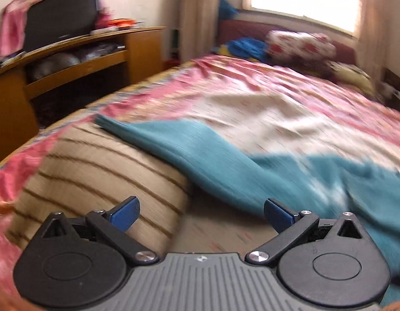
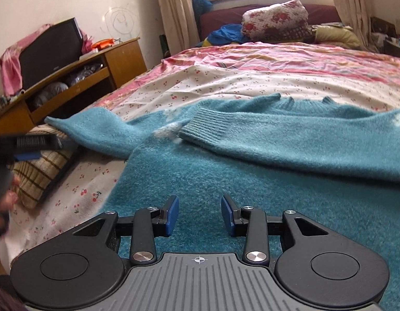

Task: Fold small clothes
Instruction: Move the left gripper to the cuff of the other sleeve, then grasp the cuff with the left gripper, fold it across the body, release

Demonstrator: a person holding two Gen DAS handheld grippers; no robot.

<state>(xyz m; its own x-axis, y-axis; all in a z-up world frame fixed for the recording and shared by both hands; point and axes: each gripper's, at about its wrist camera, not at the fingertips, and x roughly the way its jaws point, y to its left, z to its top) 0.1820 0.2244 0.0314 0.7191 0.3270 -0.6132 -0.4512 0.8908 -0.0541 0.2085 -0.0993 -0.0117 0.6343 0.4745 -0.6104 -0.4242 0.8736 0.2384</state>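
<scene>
Bed (image 2: 277, 59) with pink-and-cherry-print cover, carrying the teal sweater (image 2: 251, 181) spread flat across its near part; one sleeve (image 2: 290, 140) is already folded across the body, the other sleeve (image 2: 91, 132) trails out over a striped cushion (image 2: 39, 168) at the bed's edge. Main risk, as a judgement: the trailing sleeve drapes over the cushion's raised edge, so a pull on it could drag the body askew and undo the folded sleeve. Right gripper (image 2: 200, 215) hovers low over the sweater's hem area, fingers partly spread, nothing between them — a pinch here might take only fluffy pile and slip. Left gripper (image 1: 201, 215), fingers spread wide and empty, sits above the cushion near the loose sleeve (image 1: 174, 150); its view is blurred, so a hurried grab may miss the cuff or catch the cover beneath
</scene>
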